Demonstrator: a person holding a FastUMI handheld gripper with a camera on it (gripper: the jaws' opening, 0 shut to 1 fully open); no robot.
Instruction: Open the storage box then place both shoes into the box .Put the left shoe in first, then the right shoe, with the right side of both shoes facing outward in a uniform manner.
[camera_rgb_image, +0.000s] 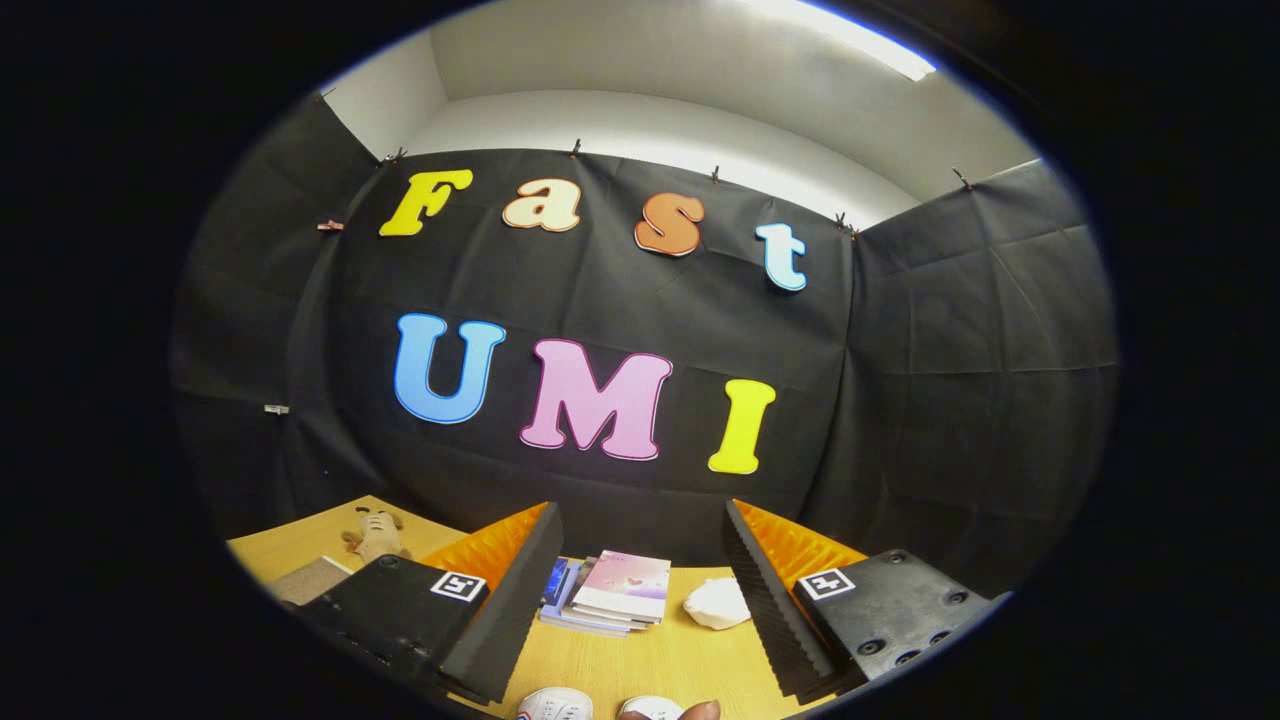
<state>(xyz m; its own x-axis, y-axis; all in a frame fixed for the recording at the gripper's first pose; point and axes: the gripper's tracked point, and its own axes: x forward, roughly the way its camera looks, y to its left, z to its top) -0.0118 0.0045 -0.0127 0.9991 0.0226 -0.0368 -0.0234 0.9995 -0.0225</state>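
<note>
shoes (556, 705) low between the tongs (640, 590) | tongs wide apart, holding nothing | risk: picking the right shoe first, sides hard to tell

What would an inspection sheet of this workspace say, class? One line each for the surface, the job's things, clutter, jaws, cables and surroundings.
Surface: wooden table, pale grain.
Job's things: two white shoes, toes just showing below the gripper; storage box nothing seen.
Clutter: stack of books ahead between the fingers; crumpled white object beside it; stuffed toy and grey pad beyond.
Jaws: gripper open, holding nothing.
Cables: nothing seen.
Surroundings: black cloth wall, white ceiling, strip light.
</note>
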